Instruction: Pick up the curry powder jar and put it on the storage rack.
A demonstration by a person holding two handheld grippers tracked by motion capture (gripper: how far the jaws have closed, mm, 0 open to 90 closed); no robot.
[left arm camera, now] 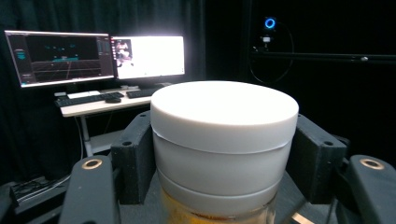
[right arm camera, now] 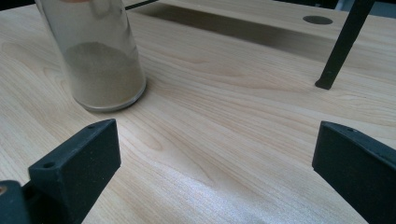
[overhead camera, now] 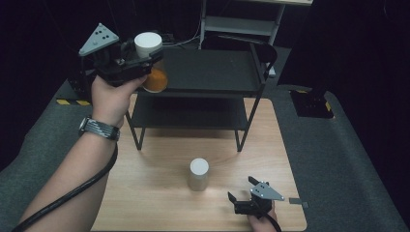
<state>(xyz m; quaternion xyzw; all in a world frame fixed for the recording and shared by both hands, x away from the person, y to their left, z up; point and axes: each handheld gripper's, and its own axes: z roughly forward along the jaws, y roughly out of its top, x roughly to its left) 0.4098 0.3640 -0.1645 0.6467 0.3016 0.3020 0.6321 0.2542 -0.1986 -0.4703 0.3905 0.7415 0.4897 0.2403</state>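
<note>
A clear cylindrical jar with a white screw lid and orange powder inside [overhead camera: 152, 60] is held by the left hand-held gripper [overhead camera: 145, 60], which is lifted above the table, just at the left front corner of the upper shelf of a black metal two-level rack [overhead camera: 217, 72]. In the left gripper view, the two black jaws are seen pressed against both sides of the jar, just under the white lid [left arm camera: 224, 109], so this gripper is closed on the jar and the jar is carried upright. Behind the jar, two lit monitors [left arm camera: 95, 58] on a desk are visible in the dark room.

The right hand-held gripper [overhead camera: 240, 190] is kept low over the light wooden table [overhead camera: 154, 203], near its front right edge (the person's side). Its jaws are spread wide, and nothing is held between them; in the right gripper view only bare wood is seen between the two black jaws.

A second clear cylindrical jar with a white lid and grey-brown powder inside [overhead camera: 198, 175] is standing upright on the table, in front of the rack and near the right hand-held gripper, to its left. It is not touched by either gripper. One thin black leg of the rack [right arm camera: 343, 44] is seen resting on the table farther back.
</note>
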